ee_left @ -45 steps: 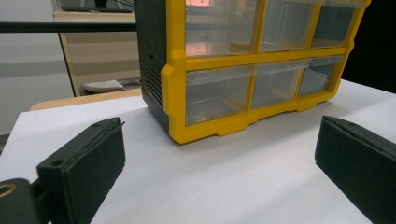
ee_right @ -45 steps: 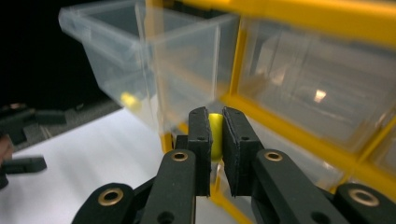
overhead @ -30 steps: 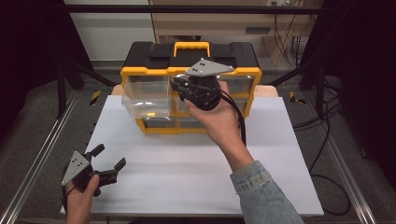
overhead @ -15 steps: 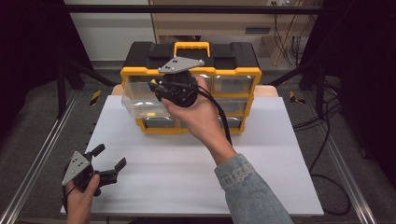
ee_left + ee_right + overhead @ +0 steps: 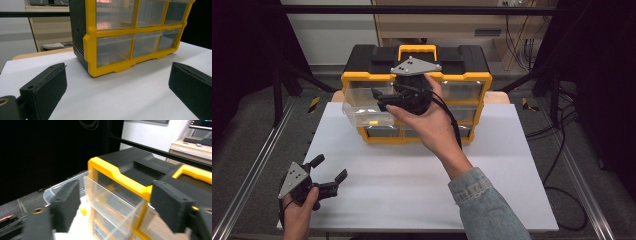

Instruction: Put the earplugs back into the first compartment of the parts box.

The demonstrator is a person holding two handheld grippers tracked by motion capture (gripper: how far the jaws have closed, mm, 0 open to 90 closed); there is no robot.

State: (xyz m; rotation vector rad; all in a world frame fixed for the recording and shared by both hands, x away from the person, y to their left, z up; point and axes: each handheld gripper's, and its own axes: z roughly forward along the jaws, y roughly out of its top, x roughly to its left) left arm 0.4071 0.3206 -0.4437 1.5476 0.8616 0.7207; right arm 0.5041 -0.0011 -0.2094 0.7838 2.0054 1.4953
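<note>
One black-and-yellow drawer cabinet [image 5: 462, 80] with a yellow carry handle stands at the far middle of the white desk [image 5: 412, 195]; its clear drawers look empty where visible, the full count hidden by the hand. One clear drawer [image 5: 367, 112], the upper left, is pulled out toward the person and holds one small yellow piece [image 5: 373, 122]. Right claw [image 5: 384, 100]: jaws just opened, spread apart beside that drawer, gripping nothing; left claw [image 5: 328, 169]: jaws spread wide, empty, at the near left of the desk.
</note>
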